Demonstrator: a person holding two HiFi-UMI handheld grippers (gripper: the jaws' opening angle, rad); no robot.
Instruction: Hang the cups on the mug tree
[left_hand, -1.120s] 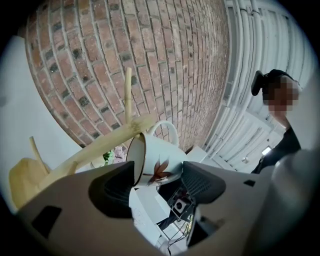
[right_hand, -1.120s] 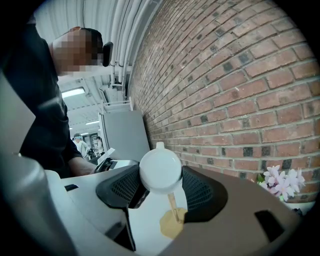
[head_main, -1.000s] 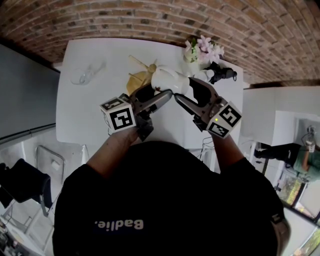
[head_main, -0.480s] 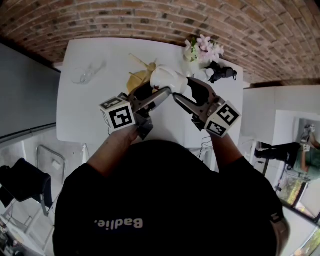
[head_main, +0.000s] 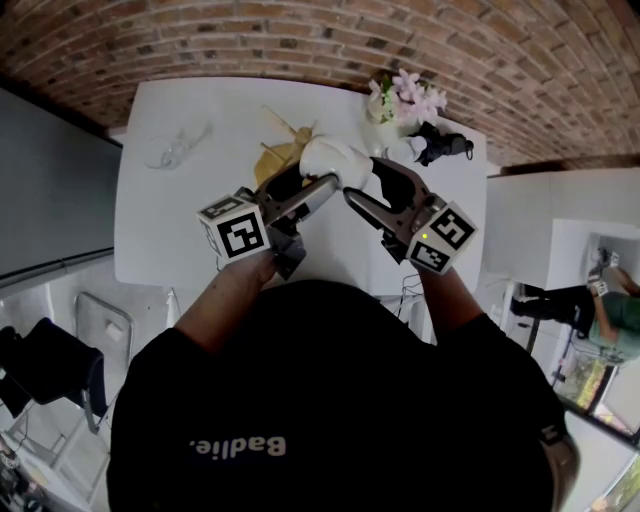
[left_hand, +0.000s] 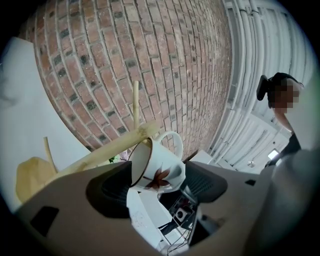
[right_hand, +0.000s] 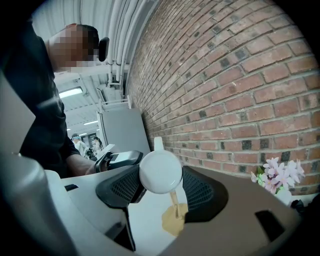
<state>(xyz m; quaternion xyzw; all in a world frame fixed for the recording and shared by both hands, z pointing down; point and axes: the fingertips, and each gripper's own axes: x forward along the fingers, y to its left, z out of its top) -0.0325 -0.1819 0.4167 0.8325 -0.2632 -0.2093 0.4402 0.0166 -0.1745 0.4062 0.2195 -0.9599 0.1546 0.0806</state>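
My right gripper (right_hand: 161, 186) pinches the bottom of the white ceramic cup with a brown leaf print (left_hand: 156, 170). My left gripper (left_hand: 159, 192) is spread, its jaws just opening, with that cup loose between them. The cup's handle sits by a peg tip of the pale wooden mug tree (left_hand: 105, 152), towards the far side of the white table (head_main: 170, 220).

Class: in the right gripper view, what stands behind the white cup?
Under the cup the mug tree shows only its thin post and tan base, on the white table. The cup's bottom covers its upper part and branches.
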